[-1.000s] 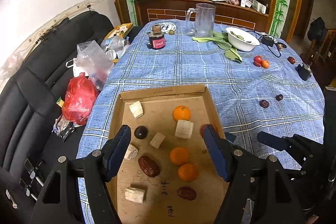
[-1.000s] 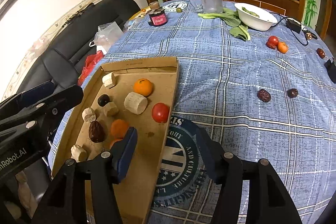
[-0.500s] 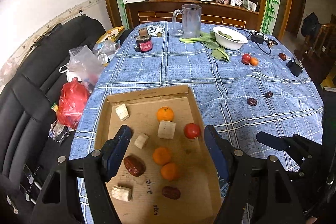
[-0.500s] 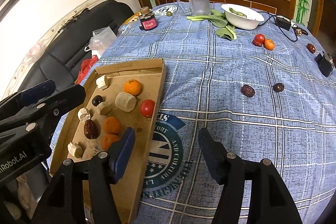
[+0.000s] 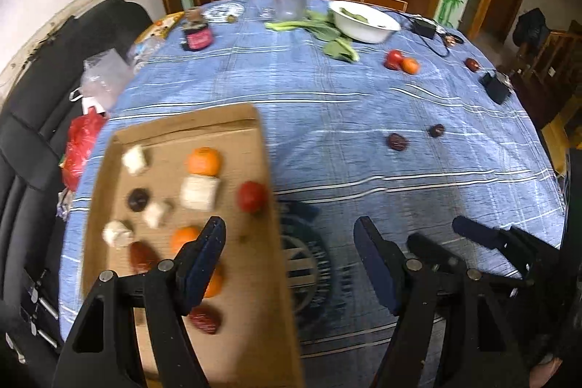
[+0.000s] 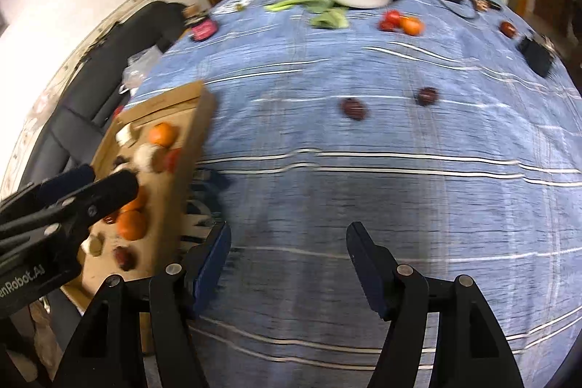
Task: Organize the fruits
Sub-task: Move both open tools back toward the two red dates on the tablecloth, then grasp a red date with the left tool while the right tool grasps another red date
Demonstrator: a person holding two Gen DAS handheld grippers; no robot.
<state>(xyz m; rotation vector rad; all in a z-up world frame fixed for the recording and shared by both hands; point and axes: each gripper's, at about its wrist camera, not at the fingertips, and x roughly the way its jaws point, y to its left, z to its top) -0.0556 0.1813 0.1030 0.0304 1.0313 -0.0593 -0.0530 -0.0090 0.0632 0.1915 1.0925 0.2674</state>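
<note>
While both tongs hang apart and empty, left gripper [image 5: 287,242] straddling the cardboard tray [image 5: 254,333] edge, right gripper [image 6: 287,246] jaws just widened over blue tablecloth [image 6: 363,140], two dates [image 6: 354,108] beyond, sideboard behind.

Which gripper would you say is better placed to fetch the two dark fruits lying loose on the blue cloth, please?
Probably the right gripper. Its open fingers point over bare tablecloth towards the two dark fruits, with nothing between. The left gripper, also open and empty, straddles the edge of the cardboard tray, farther from them.
</note>
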